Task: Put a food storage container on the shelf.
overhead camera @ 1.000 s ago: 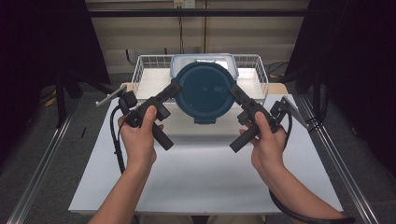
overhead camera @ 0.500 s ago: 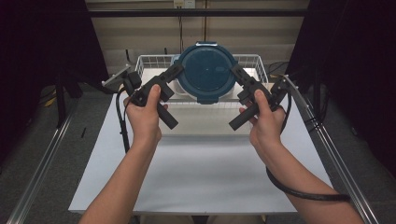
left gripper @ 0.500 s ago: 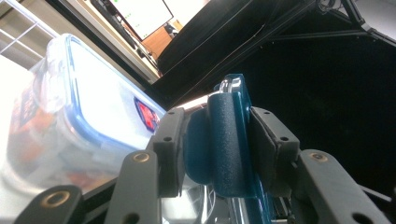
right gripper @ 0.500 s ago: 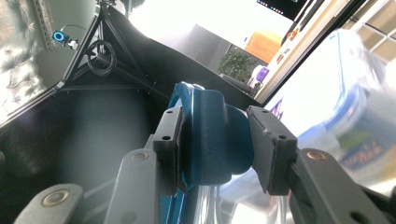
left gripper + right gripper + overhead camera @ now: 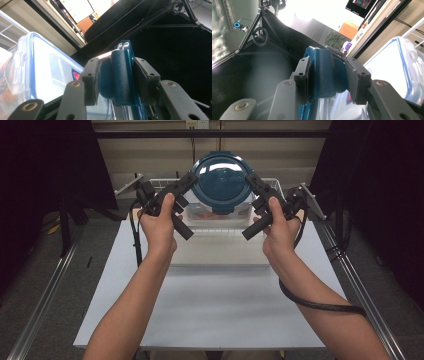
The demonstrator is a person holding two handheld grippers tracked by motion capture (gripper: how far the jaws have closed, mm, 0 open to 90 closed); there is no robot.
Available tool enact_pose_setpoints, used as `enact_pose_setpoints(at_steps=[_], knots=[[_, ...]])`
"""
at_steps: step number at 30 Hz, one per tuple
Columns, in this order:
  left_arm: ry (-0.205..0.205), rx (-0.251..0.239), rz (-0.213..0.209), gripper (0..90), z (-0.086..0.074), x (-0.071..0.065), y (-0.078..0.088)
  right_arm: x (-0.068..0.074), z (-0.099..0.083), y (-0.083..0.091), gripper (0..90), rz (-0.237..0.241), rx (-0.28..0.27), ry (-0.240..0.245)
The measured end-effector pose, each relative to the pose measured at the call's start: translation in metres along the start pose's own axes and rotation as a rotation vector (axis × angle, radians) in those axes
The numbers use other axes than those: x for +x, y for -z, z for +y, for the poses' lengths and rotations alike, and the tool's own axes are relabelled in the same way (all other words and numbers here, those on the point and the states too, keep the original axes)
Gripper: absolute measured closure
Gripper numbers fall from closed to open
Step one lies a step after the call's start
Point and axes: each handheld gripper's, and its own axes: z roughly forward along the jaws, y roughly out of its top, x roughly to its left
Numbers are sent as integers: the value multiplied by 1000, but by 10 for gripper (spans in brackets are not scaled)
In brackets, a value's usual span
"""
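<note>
You've got the round lid (image 5: 222, 181) up between your two grippers, left gripper (image 5: 191, 179) on its left edge, right gripper (image 5: 251, 181) on its right. Below and behind it, the box (image 5: 216, 215) sits in the wire basket (image 5: 280, 185) at the table's (image 5: 210, 305) far edge.

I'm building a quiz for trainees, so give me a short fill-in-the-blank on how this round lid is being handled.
The round lid is coloured dark ____.
It is held by ____ grippers at once.
The left gripper clamps the lid's ____ edge in the high view.
Below the lid sits a clear container in a white wire ____.

Missing words: blue; two; left; basket
</note>
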Motion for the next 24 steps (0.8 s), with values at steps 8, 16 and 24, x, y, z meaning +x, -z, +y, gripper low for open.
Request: enact_pose_setpoints(at_steps=[8, 16, 24], knots=[[4, -3, 15, 581, 8, 3, -13, -1, 8, -16, 582, -14, -16, -8], [21, -13, 36, 580, 14, 10, -25, -6, 9, -30, 582, -43, -27, -19], [37, -16, 54, 579, 19, 15, -33, -10, 13, -42, 582, -66, -27, -36]])
